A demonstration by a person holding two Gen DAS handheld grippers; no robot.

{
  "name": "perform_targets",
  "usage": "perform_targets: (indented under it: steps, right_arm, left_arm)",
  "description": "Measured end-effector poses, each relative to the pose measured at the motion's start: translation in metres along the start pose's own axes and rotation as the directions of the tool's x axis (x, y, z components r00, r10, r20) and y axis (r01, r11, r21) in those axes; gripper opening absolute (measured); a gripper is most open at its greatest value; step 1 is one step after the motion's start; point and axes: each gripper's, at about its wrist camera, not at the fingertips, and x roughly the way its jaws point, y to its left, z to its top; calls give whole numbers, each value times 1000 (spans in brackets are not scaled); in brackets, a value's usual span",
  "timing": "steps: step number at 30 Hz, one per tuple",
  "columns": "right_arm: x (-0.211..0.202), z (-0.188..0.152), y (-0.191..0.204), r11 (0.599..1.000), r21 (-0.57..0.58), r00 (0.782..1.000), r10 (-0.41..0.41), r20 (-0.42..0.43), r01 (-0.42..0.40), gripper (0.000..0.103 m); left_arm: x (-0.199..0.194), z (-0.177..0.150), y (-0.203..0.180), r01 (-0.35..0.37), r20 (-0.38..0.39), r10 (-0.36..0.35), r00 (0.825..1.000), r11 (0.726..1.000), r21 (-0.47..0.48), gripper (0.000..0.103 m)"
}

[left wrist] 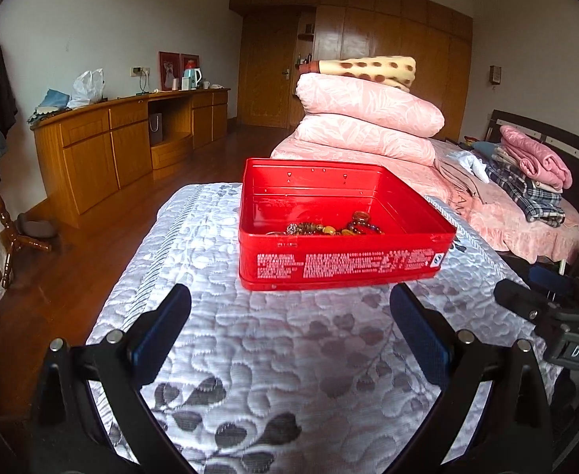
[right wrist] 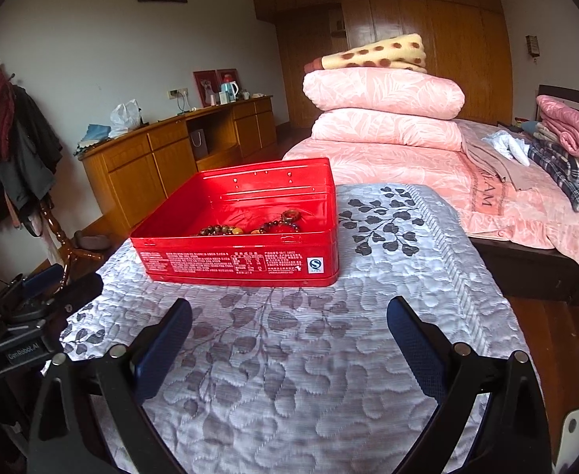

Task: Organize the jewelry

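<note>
Left wrist view shows the left gripper (left wrist: 289, 308) and right gripper (right wrist: 289, 312) both wide and empty, facing the red tin (left wrist: 340, 229) of beads (left wrist: 329, 229) on the bed (left wrist: 249, 355), likely ready to reach in.

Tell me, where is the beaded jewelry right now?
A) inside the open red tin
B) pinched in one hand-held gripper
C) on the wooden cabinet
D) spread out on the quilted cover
A: the beaded jewelry lies on the floor of the open red tin, while both the left hand-held gripper and the right hand-held gripper are open and empty.
</note>
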Motion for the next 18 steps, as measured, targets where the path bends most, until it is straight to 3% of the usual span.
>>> perform_targets:
  steps: [10,18]
  right_arm:
    - [-32,0,5,1000,-15,997,17,80,-16,97]
    - [-53,1,9,999,-22,985,35,167,-31,97]
  left_arm:
    - [-31,-3,-7,2,61,-3,998,1000,21,98]
    - [-58,1,-12,-5,158,-1,987,999,34,98]
